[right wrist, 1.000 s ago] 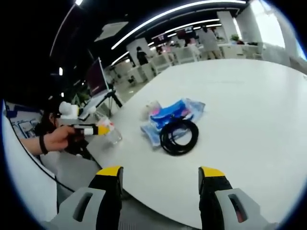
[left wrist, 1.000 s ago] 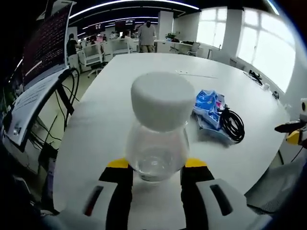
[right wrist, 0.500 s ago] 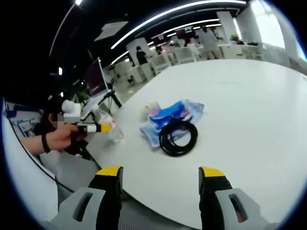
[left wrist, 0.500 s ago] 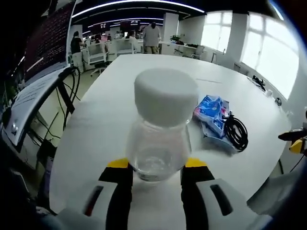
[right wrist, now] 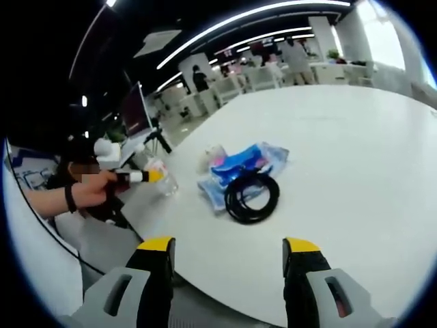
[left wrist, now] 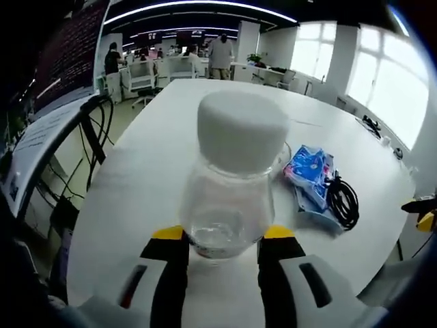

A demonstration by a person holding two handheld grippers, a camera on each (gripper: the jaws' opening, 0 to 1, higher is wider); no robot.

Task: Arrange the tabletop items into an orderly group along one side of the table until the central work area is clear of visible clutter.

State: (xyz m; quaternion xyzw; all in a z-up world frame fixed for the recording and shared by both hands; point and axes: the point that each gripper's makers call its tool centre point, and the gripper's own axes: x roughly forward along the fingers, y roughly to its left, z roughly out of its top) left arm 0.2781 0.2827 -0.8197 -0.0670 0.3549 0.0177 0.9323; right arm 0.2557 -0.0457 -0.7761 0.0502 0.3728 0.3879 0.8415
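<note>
1. Between the left gripper jaws, a clear jar with a white lid is pinched above the near table edge.
2. Right gripper hangs spread, holding nothing.
3. Grouping looks barely begun: blue packet and cable coil lie together mid-table.
4. Right gripper view adds the person's hand.

Daylight pours in from tall windows, which blow out to white, and ceiling light strips add cool brightness. The white tabletop glares softly, with faint shadows. Straight lines bow towards the edges (fisheye), and the near jar looks slightly soft.
</note>
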